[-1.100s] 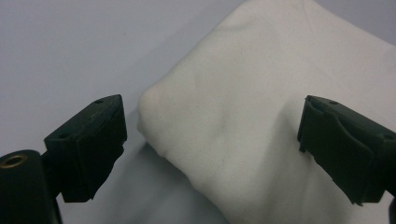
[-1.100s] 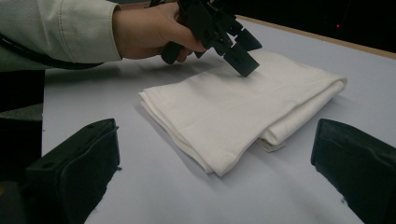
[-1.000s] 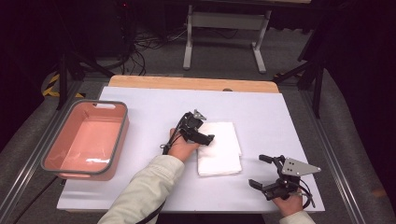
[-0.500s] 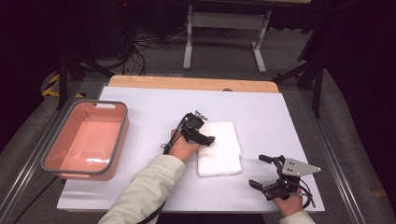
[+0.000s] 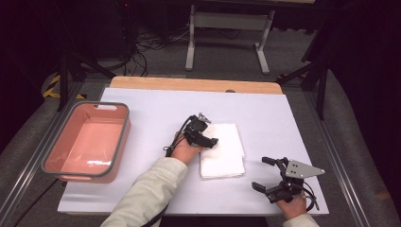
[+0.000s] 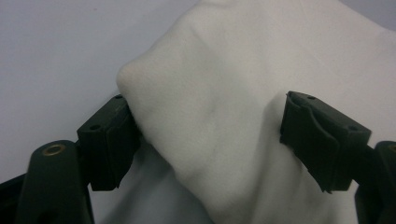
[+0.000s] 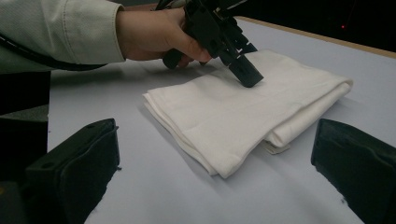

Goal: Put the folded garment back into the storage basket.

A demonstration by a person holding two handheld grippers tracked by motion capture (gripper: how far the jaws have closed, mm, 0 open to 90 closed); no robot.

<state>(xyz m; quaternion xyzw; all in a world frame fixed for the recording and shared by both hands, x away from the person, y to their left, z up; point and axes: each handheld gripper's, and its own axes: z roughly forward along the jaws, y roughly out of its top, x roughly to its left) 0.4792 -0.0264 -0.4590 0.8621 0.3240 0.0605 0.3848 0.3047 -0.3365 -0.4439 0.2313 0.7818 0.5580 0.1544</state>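
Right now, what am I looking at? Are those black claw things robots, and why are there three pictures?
They aren't robots. A person holds two hand tools, each with two black jaws that pinch like tongs. One picture comes from a camera high above the table. The other two come from small cameras riding on the tools, looking out between their jaws.

On the white table top lie a folded white cloth and, at the left, a pink plastic tub with a grey rim.

The left gripper is at the cloth's edge. Its own camera shows a bump of cloth between its open jaws, with a gap beside one jaw, so it isn't pinched yet. The right gripper sits open near the front of the table, holding nothing and pointing at the cloth.
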